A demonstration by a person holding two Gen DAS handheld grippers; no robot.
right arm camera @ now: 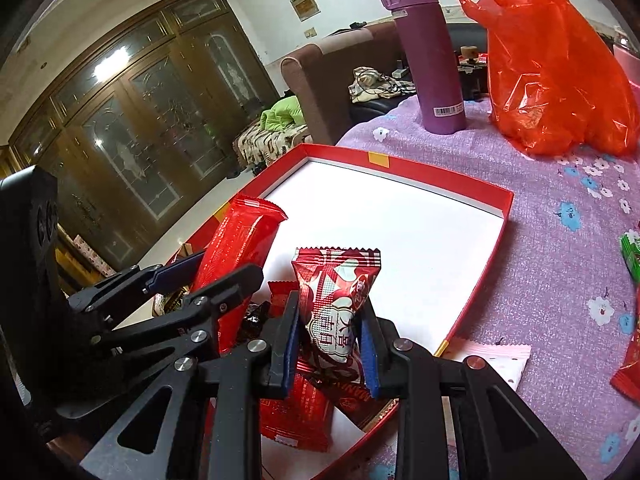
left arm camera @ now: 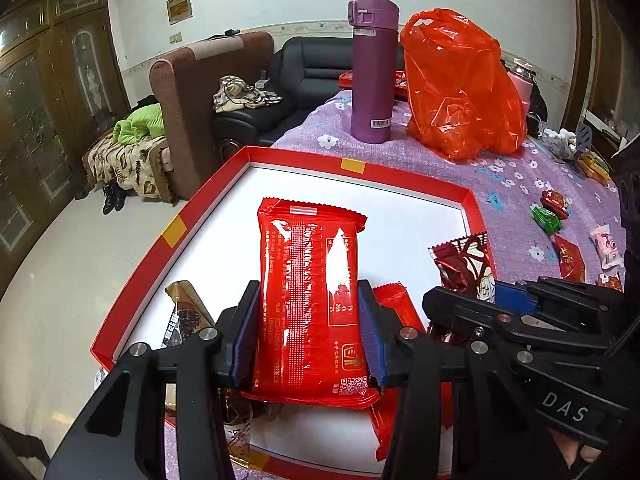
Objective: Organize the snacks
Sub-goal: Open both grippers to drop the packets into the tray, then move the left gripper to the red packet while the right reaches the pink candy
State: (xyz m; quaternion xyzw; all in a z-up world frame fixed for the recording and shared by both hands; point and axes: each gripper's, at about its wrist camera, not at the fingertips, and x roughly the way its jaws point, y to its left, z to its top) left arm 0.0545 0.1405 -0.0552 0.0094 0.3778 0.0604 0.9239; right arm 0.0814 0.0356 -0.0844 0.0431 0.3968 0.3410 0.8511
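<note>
Purple flask (left arm camera: 374, 68) and orange bag (left arm camera: 460, 84) stand side by side on the worktop (left arm camera: 516, 184), beyond the red tray (left arm camera: 256, 156). Loose candies (left arm camera: 552, 210) lie scattered on the floral cloth to the tray's right; a pink packet (right arm camera: 500, 360) sits just outside its near right rim. Sofa (left arm camera: 312, 68) and wooden cabinet (right arm camera: 132, 120) behind. Left claw (left arm camera: 308, 332) pinches a glossy red pack (left arm camera: 310, 288), flat and rectangular, white print, QR code, held above the tray's white floor. Right claw (right arm camera: 330, 344), just beside it, pinches a dark-red candy (right arm camera: 336, 304) with white pattern and crimped ends, upright over the tray. More red wrappers (right arm camera: 296, 412) lie in the tray under both claws.
</note>
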